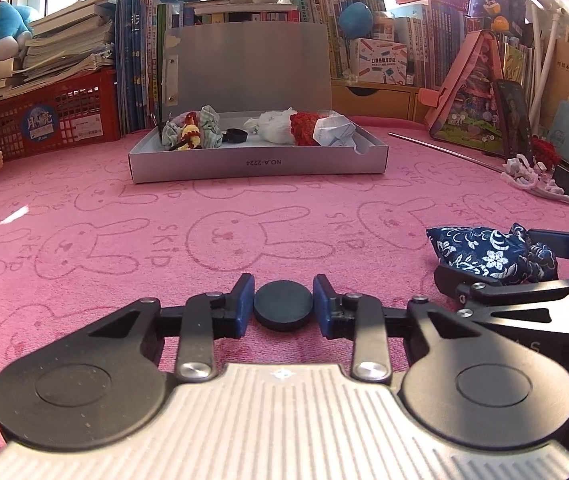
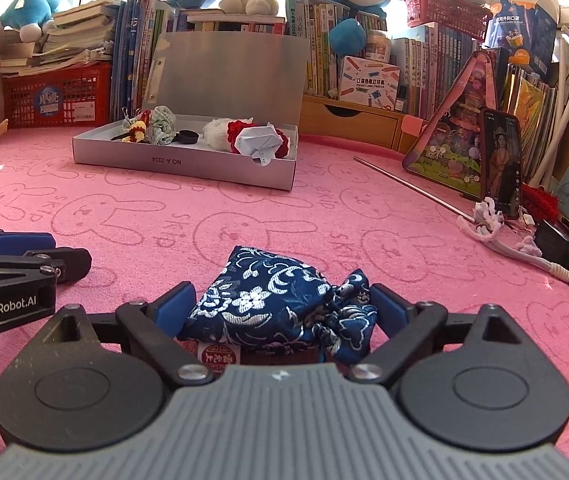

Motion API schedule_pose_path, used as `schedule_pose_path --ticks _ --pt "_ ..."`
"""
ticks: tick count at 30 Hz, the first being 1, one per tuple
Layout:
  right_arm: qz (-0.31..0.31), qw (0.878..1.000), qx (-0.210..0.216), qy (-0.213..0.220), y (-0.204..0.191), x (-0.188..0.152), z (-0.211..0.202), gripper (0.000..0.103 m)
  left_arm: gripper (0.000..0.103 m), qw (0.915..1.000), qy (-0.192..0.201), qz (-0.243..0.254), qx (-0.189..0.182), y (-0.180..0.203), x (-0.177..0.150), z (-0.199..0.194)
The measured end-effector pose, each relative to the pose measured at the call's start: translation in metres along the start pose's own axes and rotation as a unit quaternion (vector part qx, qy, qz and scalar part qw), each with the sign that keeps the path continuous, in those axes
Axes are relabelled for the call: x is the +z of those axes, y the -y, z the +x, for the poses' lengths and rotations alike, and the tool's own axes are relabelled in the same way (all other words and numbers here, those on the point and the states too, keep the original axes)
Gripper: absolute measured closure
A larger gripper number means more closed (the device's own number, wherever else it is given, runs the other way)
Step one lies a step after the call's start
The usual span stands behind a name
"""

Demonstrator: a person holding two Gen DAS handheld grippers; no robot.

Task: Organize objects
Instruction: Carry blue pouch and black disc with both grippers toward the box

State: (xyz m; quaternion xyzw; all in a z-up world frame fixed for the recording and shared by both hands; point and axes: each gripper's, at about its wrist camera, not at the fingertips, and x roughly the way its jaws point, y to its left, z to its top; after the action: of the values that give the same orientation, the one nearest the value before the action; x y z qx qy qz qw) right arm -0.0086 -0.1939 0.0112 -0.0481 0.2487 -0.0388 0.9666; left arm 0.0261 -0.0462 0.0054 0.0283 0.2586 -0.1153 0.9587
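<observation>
Black disc (image 1: 283,306) on the pink counter (image 1: 244,220) between the left tool (image 1: 283,305) pads, clamped, blue floral pouch (image 2: 280,304) between the right tool (image 2: 284,312) pads, clamped, open grey box (image 1: 258,162) well beyond.

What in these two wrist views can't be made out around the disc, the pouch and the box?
- Black disc, left view: pad contact unclear; a thin gap may show at each side.
- Blue floral pouch, right view: its rear is hidden behind the gripper body; finger contact unclear.
- Grey box, both views: the front wall and piled items hide its floor.
- Book spines, both views: too small.
</observation>
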Motion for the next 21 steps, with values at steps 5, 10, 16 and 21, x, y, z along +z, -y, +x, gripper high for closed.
schedule_pose_path --ticks 5,10,16,21 --pt "0.01 1.0 0.023 0.006 -0.001 0.006 -0.004 0.018 0.066 0.9999 0.01 -0.002 -0.001 -0.003 0.006 -0.005" --pt "0.028 0.999 0.032 0.009 0.001 0.014 -0.004 0.025 0.066 0.9998 0.02 -0.004 0.001 -0.007 0.012 -0.012" --pt "0.024 0.999 0.029 0.008 -0.001 0.013 -0.004 0.024 0.066 0.9999 0.01 -0.008 0.004 -0.012 0.008 -0.012" --pt "0.0 1.0 0.015 0.011 -0.01 0.006 -0.002 0.017 0.066 0.9999 0.0 -0.009 0.013 -0.014 0.0 -0.008"
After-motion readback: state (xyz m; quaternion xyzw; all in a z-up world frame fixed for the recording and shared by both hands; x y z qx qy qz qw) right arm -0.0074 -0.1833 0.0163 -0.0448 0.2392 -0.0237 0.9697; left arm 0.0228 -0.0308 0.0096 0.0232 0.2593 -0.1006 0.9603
